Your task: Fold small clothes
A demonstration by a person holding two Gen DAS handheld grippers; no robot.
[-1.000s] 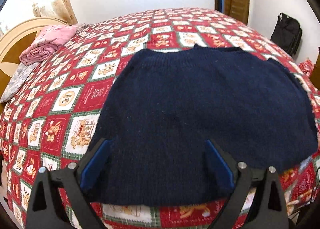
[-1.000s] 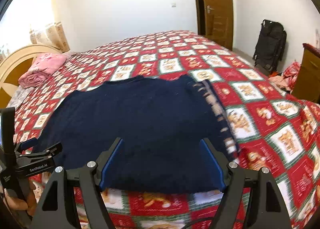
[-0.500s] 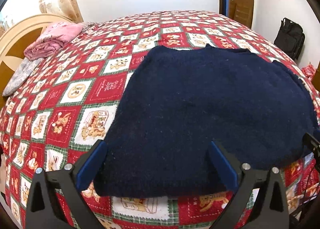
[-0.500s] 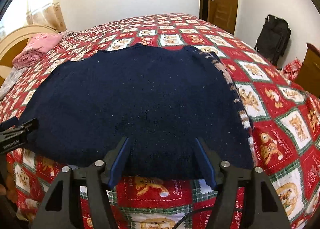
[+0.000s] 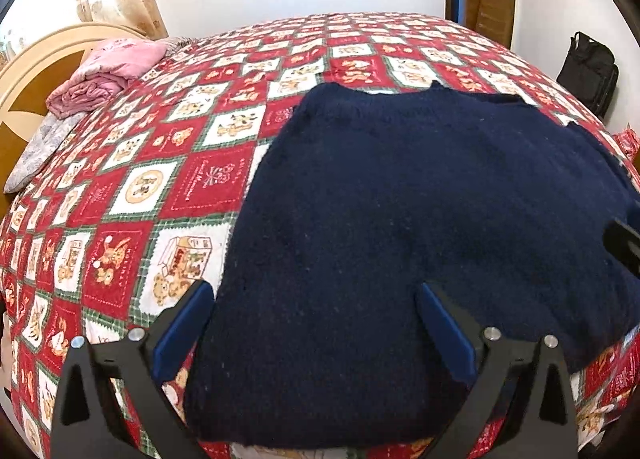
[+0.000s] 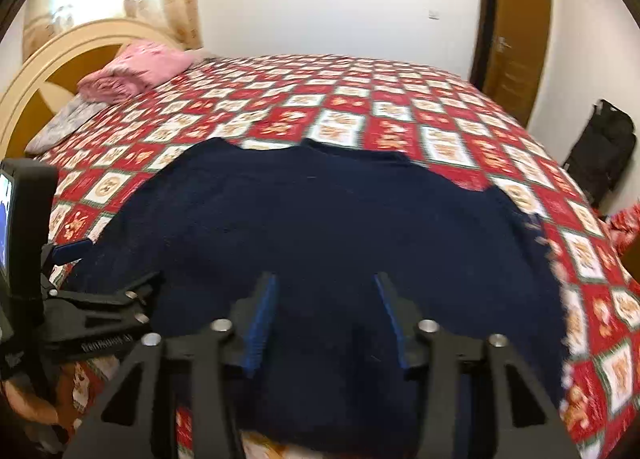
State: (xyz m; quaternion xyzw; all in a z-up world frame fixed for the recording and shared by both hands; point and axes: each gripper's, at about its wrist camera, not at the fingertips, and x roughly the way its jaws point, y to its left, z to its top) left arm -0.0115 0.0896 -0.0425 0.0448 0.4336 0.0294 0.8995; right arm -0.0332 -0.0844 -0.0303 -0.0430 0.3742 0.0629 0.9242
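A navy knit sweater point(image 5: 420, 227) lies flat on the red patchwork bedspread point(image 5: 168, 163); it also shows in the right wrist view point(image 6: 328, 227). My left gripper point(image 5: 314, 299) is open over the sweater's near left hem, its left finger at the garment's left edge. My right gripper point(image 6: 325, 291) is open, jaws narrower, low over the near hem around the middle. The left gripper also shows in the right wrist view point(image 6: 76, 259) at the sweater's left edge. A patterned band runs along the sweater's right edge point(image 6: 560, 271).
A folded pink garment point(image 5: 112, 71) and a grey cloth point(image 5: 40, 147) lie by the wooden headboard point(image 5: 36, 71). A black bag point(image 5: 588, 71) stands on the floor at the right near the brown door point(image 6: 516, 47).
Both grippers moved closer and lower to the sweater's near hem. The right gripper's jaws narrowed and it swung left toward the left gripper. The sweater has not moved.
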